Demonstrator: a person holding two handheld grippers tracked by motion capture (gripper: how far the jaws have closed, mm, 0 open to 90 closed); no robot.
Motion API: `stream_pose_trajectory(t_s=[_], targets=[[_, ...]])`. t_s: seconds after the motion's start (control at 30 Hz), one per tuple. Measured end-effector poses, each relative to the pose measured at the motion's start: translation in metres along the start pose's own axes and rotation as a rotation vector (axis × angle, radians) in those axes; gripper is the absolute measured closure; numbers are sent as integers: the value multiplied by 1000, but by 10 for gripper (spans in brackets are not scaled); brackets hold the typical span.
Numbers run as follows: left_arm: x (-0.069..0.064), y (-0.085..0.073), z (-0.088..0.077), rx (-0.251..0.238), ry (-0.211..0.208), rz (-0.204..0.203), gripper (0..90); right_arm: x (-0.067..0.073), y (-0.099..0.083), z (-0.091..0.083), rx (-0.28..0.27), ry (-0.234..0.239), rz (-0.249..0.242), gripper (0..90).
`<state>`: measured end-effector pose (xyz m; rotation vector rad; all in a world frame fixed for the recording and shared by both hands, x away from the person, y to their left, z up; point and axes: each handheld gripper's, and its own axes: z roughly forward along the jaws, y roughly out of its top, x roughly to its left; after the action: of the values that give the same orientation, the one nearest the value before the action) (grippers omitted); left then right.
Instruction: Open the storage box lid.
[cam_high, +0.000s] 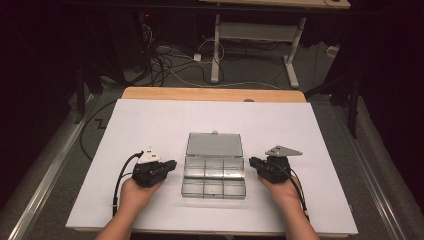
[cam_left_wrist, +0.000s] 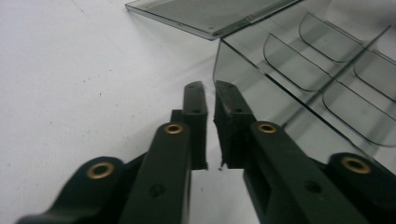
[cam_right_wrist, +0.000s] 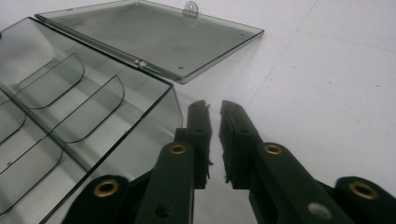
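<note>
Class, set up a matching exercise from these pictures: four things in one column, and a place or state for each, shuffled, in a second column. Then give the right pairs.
Things:
1. lid
2. compartment box
3. left gripper
4. right gripper

Places or states:
A. at the box's right side, holding nothing
B. lying open and flat on the white table cover
C. at the box's left side, holding nothing
D. between the two grippers, its compartments empty

Pairs: 1-B, 2-D, 3-C, 4-A

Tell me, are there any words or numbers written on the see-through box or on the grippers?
None: no words, numbers or signs can be read on the clear compartment box, its open lid, the left gripper, the right gripper or the white table cover.
</note>
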<state>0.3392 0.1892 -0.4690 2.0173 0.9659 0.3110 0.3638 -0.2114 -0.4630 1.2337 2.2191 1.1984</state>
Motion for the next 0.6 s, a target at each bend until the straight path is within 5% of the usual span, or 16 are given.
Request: stream_pose_trajectory(t_s=[0.1, 0.6], targets=[[0, -6, -5, 11, -2, -10, 766, 3, -3, -8, -10, 1, -15, 744], [2, -27, -28, -25, -2, -6, 310, 5, -29, -45, -52, 11, -39, 385]])
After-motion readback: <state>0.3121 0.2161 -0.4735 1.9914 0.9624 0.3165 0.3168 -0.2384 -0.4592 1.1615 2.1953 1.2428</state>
